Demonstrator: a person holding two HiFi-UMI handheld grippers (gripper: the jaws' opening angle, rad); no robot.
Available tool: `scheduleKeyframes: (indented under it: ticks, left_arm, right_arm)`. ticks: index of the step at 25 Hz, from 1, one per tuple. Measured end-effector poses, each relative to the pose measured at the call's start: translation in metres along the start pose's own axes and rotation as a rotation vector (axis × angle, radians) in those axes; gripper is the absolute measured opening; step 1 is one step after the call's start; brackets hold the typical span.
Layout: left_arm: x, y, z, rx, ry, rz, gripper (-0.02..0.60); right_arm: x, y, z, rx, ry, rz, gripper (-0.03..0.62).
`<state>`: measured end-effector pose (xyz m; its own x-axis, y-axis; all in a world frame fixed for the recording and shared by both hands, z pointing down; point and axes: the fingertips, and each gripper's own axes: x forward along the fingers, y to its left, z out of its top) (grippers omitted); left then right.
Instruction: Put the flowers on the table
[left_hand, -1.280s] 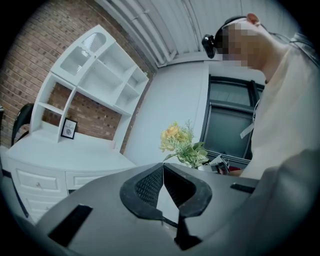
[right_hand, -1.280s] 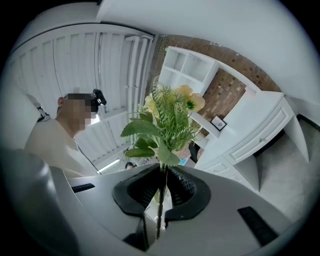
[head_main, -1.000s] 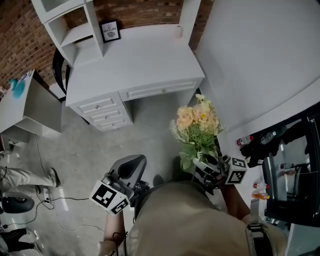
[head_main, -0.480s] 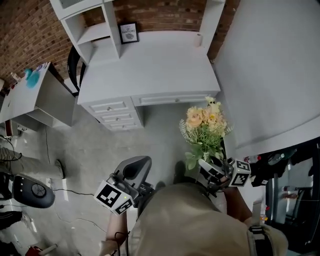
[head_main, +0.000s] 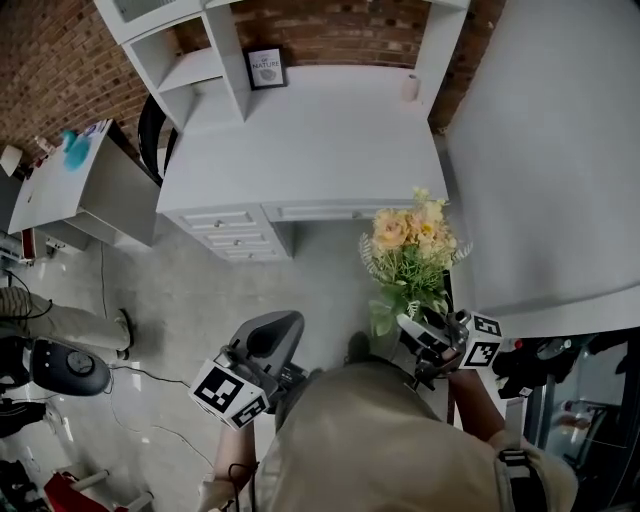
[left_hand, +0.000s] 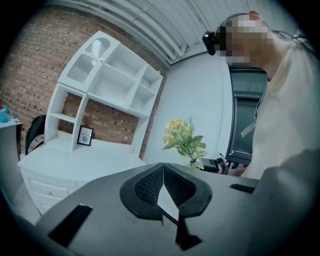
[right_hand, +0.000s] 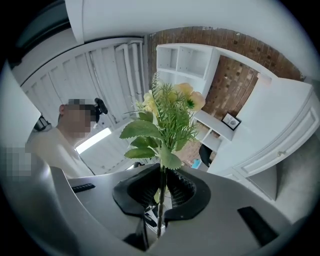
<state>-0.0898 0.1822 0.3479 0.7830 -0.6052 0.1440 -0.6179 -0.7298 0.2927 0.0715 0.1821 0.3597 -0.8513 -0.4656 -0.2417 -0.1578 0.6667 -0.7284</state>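
The right gripper is clamped on the thin stems of the yellow flower bouquet, whose blooms rise just above it. The bouquet looks light, soft and top-heavy, so the stems are the best hold. The left gripper is closed and empty, and the desk lies ahead, well apart.

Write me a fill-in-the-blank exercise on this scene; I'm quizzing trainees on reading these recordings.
1. The right tool holds the flowers by their ____.
2. The left tool is shut and holds ____.
3. The wall behind the white desk is ____.
Missing words: stems; nothing; brick.
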Motion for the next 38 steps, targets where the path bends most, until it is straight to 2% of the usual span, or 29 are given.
scheduleKeyframes:
  ticks: [10,17,23,29,38]
  left_arm:
    - [0.069,-0.005,0.017,0.029,0.024,0.058,0.011]
    - [0.070,-0.011,0.018,0.079,0.031,0.090,0.011]
    - [0.069,0.002,0.021,0.069,0.021,0.138,0.011]
    - [0.070,0.013,0.021,0.065,0.022,0.125,0.011]
    - [0.093,0.074,0.031,0.029,0.019,0.071,0.011]
  right_arm:
    - [-0.028,-0.044,0.061,0.007,-0.002,0.022,0.051]
    - [-0.036,-0.052,0.061,0.013,0.004,0.017,0.051]
    - [-0.033,-0.057,0.064,-0.016,0.030,0.025,0.051]
    - [-0.033,-0.060,0.061,-0.019,0.021,0.001,0.051]
    - [0.004,-0.098,0.081,-0.008,0.010,-0.084,0.051]
